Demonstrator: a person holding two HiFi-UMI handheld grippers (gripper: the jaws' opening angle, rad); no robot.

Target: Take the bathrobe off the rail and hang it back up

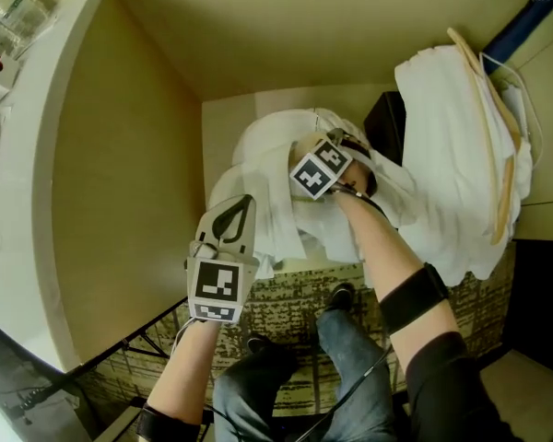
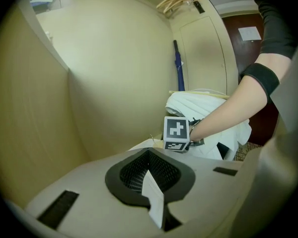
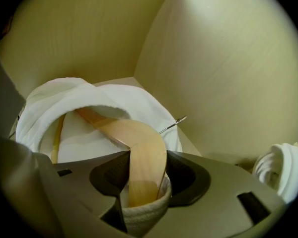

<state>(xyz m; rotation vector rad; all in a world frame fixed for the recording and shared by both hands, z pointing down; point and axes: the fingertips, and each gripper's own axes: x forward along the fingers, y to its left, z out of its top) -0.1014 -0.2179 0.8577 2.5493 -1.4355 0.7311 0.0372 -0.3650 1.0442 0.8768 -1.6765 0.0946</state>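
The white bathrobe point(image 1: 267, 168) hangs bunched low in the wardrobe, draped on a wooden hanger point(image 3: 139, 148). My right gripper point(image 3: 141, 182) points steeply down and is shut on that hanger's neck together with the robe's collar point(image 3: 144, 214); the metal hook point(image 3: 174, 124) sticks out beside it. In the head view only its marker cube point(image 1: 320, 167) shows, above the robe. My left gripper point(image 1: 232, 215) sits just left of the robe, lower. Its jaws are shut on a thin white strip of cloth point(image 2: 154, 197); I cannot tell whether the strip belongs to the robe.
A second white robe point(image 1: 442, 145) on a wooden hanger point(image 1: 498, 155) hangs at the right. A blue umbrella point(image 2: 178, 66) leans in the back corner, with spare hangers point(image 2: 179, 1) above. Beige wardrobe walls point(image 1: 129, 155) close in. A dark box point(image 1: 387, 122) and patterned carpet point(image 1: 295, 307) lie below.
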